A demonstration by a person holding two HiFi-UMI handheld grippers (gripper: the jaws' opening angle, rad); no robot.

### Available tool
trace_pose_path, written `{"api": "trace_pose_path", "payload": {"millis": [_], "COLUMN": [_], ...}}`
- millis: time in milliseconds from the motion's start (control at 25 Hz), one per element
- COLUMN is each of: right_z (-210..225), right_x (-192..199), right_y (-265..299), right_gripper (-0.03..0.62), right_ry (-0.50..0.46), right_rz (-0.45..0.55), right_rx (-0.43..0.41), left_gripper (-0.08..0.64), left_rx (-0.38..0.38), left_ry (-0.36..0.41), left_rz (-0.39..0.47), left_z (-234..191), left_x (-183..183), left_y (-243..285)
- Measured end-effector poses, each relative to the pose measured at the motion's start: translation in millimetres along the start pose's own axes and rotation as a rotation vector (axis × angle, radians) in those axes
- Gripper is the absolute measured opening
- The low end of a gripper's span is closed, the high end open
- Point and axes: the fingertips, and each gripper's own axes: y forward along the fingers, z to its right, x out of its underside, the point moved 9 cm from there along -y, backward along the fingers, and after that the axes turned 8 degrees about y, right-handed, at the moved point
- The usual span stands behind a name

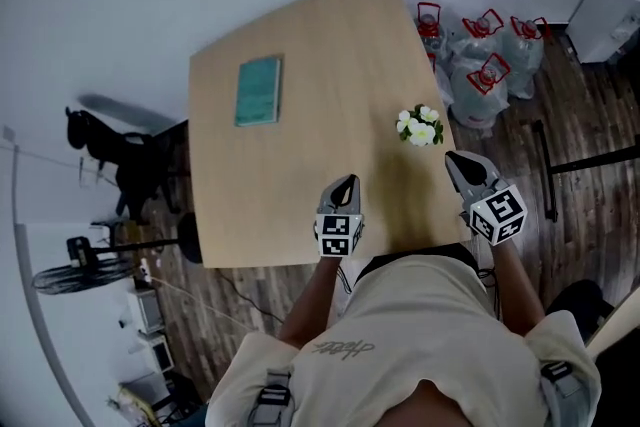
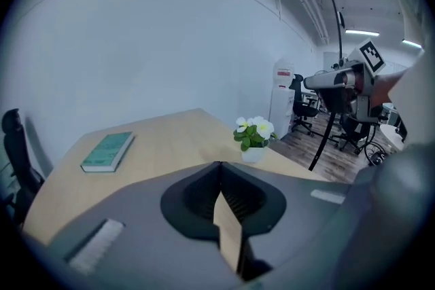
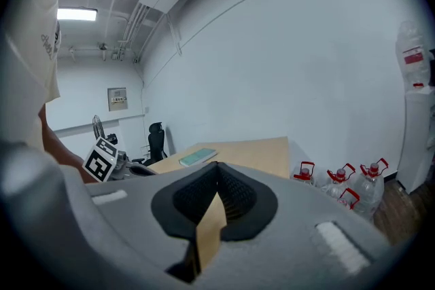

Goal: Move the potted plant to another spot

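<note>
Desk [image 1: 300, 175]: pale wood. Its near edge is partly covered by the person's shoulders and shirt in the head view.

Water bottles [image 1: 487, 65]: a cluster with red handles on the floor past the desk's right edge. They overlap, so the count is unclear.

Book [image 1: 259, 91]: teal and flat, on the far left part of the desk, well apart from the plant. The cover print is too small to read.

Left gripper [image 1: 347, 183]: above the near middle of the desk, jaws together with nothing between them.

Right gripper [image 1: 452, 156]: at the desk's right edge, jaws likewise closed and empty. In its own view its body hides most of the desk.

Potted plant [image 1: 420, 126]: stands on the desk near the right edge, just beyond the right gripper's tip and not touching it. From above, white flowers and leaves hide the pot. The left gripper view shows a small white pot [image 2: 253, 154].
</note>
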Motion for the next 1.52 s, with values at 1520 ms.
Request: {"api": "trace_pose_path", "payload": {"millis": [1520], "right_z": [-93], "right_x": [-164], "right_y": [-21], "right_gripper": [0.002], "right_ry": [-0.356], "right_rz": [0.333], "right_rx": [-0.039], "left_gripper": [0.018], "left_rx": [-0.035], "left_ry": [0.059], "left_rz": [0.544], "left_z": [-76], "left_x": [-185], "left_y": [-105]}}
